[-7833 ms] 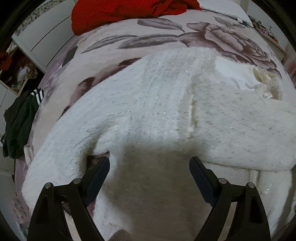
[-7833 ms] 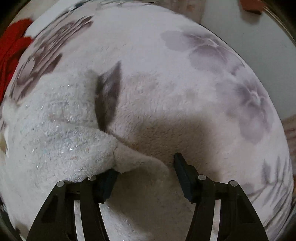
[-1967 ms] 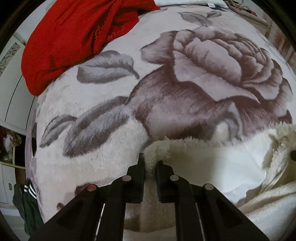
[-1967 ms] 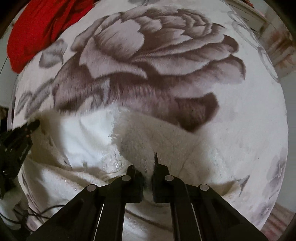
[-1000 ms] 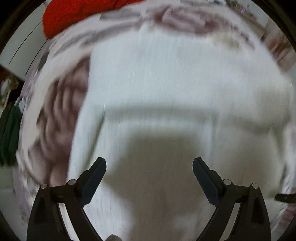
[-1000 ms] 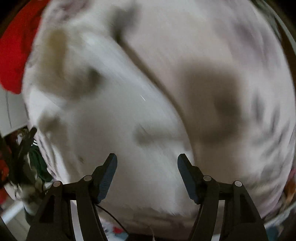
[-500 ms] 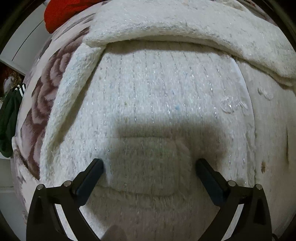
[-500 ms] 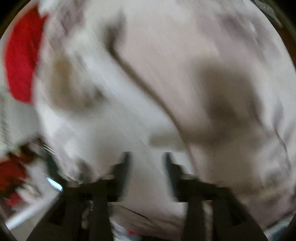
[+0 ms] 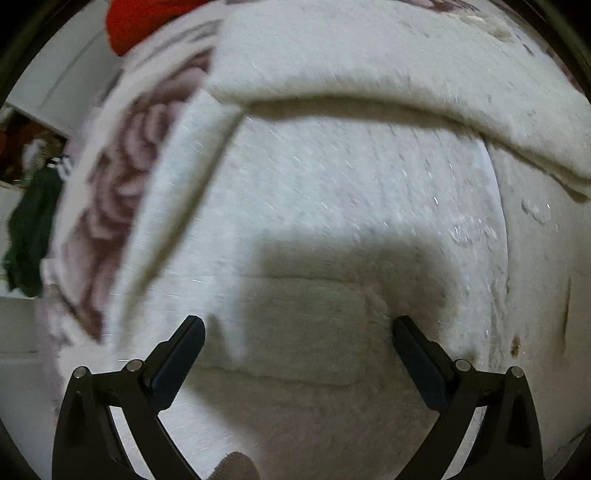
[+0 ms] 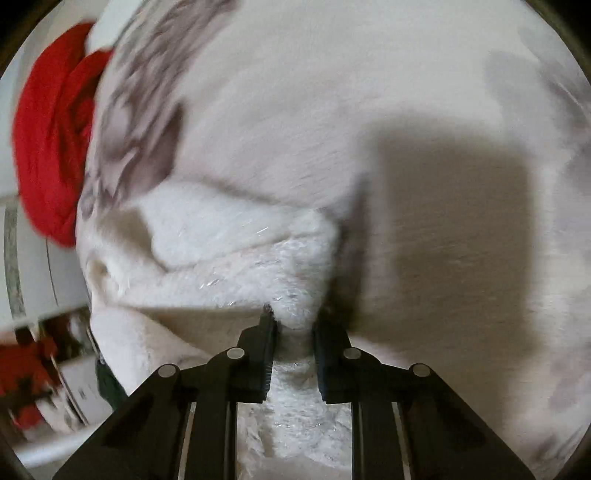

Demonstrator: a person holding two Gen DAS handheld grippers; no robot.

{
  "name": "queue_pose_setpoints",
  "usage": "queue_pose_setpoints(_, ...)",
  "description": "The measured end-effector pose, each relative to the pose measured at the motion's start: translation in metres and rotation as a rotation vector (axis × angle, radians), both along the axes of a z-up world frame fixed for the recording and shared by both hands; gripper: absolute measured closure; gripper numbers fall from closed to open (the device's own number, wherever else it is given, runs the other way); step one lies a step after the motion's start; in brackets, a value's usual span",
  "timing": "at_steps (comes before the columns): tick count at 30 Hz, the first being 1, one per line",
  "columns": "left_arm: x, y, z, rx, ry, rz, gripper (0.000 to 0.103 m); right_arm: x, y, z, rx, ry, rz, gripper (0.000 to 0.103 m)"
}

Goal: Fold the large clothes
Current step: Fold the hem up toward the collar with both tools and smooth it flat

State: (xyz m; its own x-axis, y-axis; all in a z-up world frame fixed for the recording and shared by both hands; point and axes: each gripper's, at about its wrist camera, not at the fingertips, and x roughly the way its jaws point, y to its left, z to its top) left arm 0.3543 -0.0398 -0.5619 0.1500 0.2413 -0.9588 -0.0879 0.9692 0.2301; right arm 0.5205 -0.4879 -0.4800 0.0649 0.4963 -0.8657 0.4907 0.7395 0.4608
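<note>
A fluffy white sweater (image 9: 351, 184) lies folded on the rose-print blanket (image 9: 122, 177) of the bed. A folded layer crosses its top in the left wrist view. My left gripper (image 9: 297, 332) is open and empty, hovering just above the sweater's lower part. In the right wrist view my right gripper (image 10: 293, 325) is shut on a pinched edge of the sweater (image 10: 236, 251), at the sweater's right side against the blanket (image 10: 369, 110).
A red garment (image 10: 51, 140) lies at the far end of the bed; it also shows in the left wrist view (image 9: 144, 18). A dark green garment (image 9: 29, 229) hangs off the bed's left side. White furniture (image 10: 29, 280) stands to the left.
Both grippers let go of the sweater's top edge after the fold. The left stayed open over the sweater. The right swung to the sweater's side and closed on its edge.
</note>
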Motion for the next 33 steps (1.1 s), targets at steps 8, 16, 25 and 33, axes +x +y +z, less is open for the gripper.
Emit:
queue_pose_setpoints(8,0.043,-0.021,0.05,0.044,-0.104,-0.021,0.0,-0.032,0.012,0.142,-0.066,-0.244,0.096,0.074)
queue_pose_setpoints(16,0.042,-0.045,0.037,0.079,-0.07,-0.052,0.0,-0.007,0.091,0.072,-0.179,-0.089,0.392,0.079)
queue_pose_setpoints(25,0.006,-0.113,0.059,-0.045,-0.04,-0.208,0.0,-0.03,0.024,0.101,-0.082,-0.026,0.331,0.044)
queue_pose_setpoints(33,-0.094,-0.263,0.039,-0.299,0.121,-0.464,0.0,-0.18,-0.105,0.118,-0.129,0.145,0.213,0.04)
